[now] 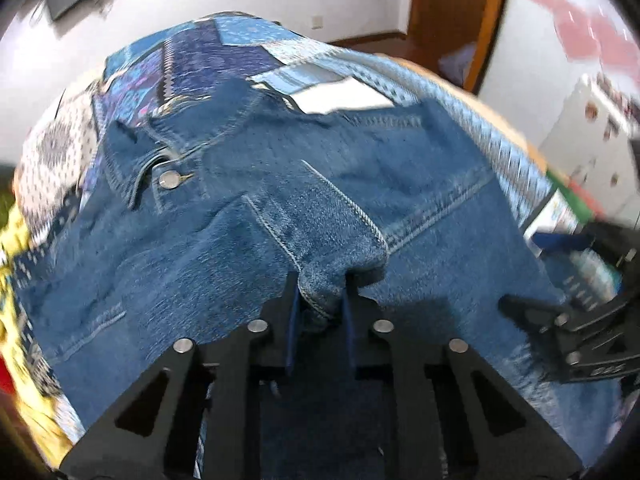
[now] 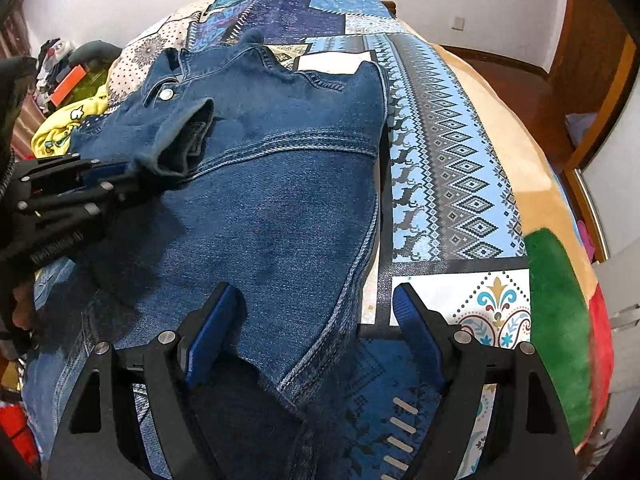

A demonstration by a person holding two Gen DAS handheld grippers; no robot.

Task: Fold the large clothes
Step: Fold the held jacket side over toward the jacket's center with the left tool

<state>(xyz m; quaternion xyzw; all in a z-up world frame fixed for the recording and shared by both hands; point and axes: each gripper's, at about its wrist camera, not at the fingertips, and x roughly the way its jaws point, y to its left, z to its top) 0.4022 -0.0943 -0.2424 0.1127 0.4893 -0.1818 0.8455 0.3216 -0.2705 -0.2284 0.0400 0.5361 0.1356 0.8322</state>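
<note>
- Left claw (image 1: 320, 280) pinched tight on sleeve cuff (image 1: 340, 256), cuff lifted above jacket body.
- Right claw (image 2: 316, 308) spread wide, holding nothing, one finger (image 2: 212, 332) over denim, the other over bedspread (image 2: 452, 184).
- Jacket (image 2: 272, 184) spread flat on patterned bedspread across bed, hem nearest, collar (image 2: 240, 56) and button (image 2: 165, 94) at far end.
- Yellow cloth (image 2: 64, 128) beyond jacket's left edge.
- Wooden door (image 1: 452, 0) in far wall.
</note>
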